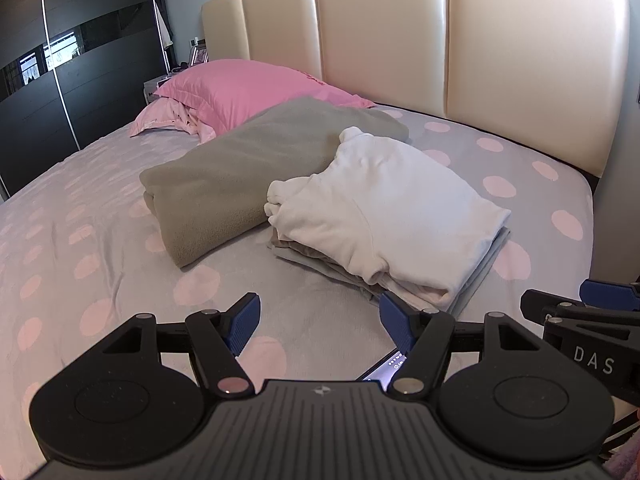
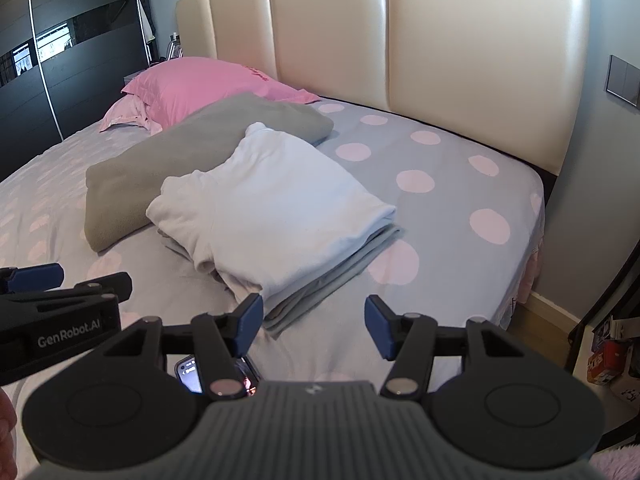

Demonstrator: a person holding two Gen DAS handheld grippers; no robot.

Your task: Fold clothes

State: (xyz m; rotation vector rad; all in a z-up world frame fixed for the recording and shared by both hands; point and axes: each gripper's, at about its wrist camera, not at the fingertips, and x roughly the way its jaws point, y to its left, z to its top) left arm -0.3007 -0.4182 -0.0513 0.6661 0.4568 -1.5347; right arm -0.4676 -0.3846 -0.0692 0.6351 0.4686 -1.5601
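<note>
left wrist: left gripper [image 1: 318, 322] wide apart, empty, near folded stack [image 1: 390, 216]

Soft daylight, moderately bright. Sheen streaks on cream headboard [image 1: 500, 52]. Window reflections in dark wardrobe doors [image 1: 60, 60]. Strong fisheye bending, corner vignetting. Focus sharp.

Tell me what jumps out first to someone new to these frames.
The white folded garment topping a small stack of folded clothes mid-bed, overlapping the grey-green blanket to its left. Behind it, a bright pink pillow against the cream headboard. Both grippers, left and right, hover open and empty in front.
</note>
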